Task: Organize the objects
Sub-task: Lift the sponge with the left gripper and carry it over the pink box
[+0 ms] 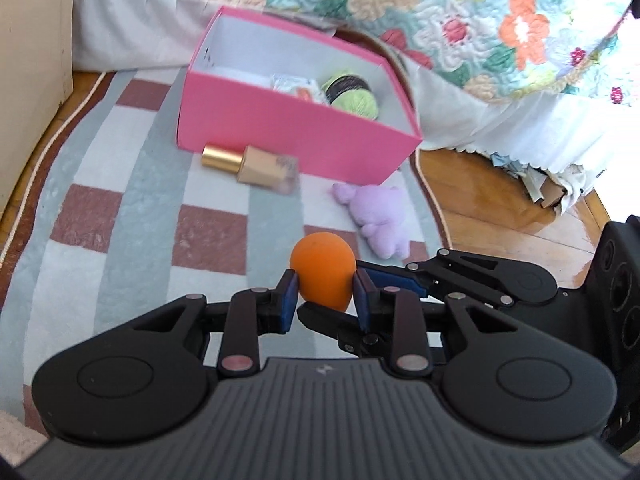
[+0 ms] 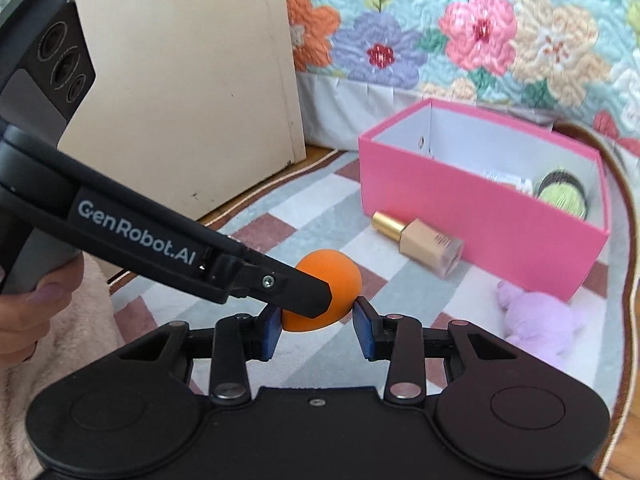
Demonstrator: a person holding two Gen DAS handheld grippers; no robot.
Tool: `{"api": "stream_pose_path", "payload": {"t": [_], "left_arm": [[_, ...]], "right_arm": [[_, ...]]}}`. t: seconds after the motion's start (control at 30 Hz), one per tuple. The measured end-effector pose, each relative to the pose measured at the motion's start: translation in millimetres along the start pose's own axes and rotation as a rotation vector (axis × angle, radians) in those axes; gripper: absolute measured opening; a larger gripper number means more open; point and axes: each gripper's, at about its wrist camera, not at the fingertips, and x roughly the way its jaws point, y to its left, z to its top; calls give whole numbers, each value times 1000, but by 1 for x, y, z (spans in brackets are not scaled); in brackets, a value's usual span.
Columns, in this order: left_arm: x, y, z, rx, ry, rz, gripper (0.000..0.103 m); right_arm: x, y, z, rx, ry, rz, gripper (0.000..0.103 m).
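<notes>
Lettering: "GenRobot.AI" in pale print along the side of the left tongs [image 2: 328,300], seen from the right wrist view; faint print on the foundation bottle [image 2: 420,242] is too blurred to read.

Floor covering: rug [image 1: 100,184] in grey, white and dusty-red checks with a cord edge, laid on glossy wooden floor [image 1: 500,208]. Behind it, a bed with a quilted floral bedspread [image 2: 480,40] in pink, orange, lilac and green above a white skirt; a cream cabinet panel [image 2: 180,80] stands to one side.

Items:
- Orange ball [image 1: 323,270], matte, round to egg-shaped. Held above the rug, with both pairs of tongs clamped on it: the left tongs [image 1: 324,292] press blue pads on either side, and the right tongs [image 2: 320,320] grip it lower down, coming from the other side.
- Pink box [image 1: 296,136], cardboard, white inside, lidless, standing on the rug near the bed. It holds a green yarn ball [image 1: 354,96] with a dark band, and a pale packet [image 1: 292,86].
- Foundation bottle, beige, squared, gold cap, lying on its side just beside the box's near wall.
- Lilac plush toy [image 1: 376,220], soft, lying on the rug near the box's corner.
- Person's hand [image 2: 36,304] on the left grip, by a fluffy pink sleeve [image 2: 60,360].
</notes>
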Motion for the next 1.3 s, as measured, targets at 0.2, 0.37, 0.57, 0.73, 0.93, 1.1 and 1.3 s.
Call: {"api": "stream_pose_path", "payload": {"t": [0.2, 0.37, 0.57, 0.73, 0.93, 1.1, 1.3], "left_arm": [[-17, -19, 8, 15, -24, 12, 29], [-41, -37, 27, 8, -50, 30, 29], [-73, -59, 58, 34, -102, 20, 28], [-83, -65, 89, 37, -123, -4, 28], [-73, -62, 131, 29, -138, 1, 28], [-54, -56, 161, -2, -140, 5, 28], [-33, -42, 195, -40, -140, -14, 28]], "right_arm": [[-14, 5, 9, -8, -30, -24, 43], [-34, -1, 28, 9, -82, 10, 43], [-61, -10, 62, 8, -149, 30, 44], [-69, -21, 90, -10, -176, 24, 44], [-56, -43, 127, -42, -169, 14, 44], [-37, -70, 160, -41, -93, 47, 44], [-10, -97, 193, -63, -24, 67, 44]]}}
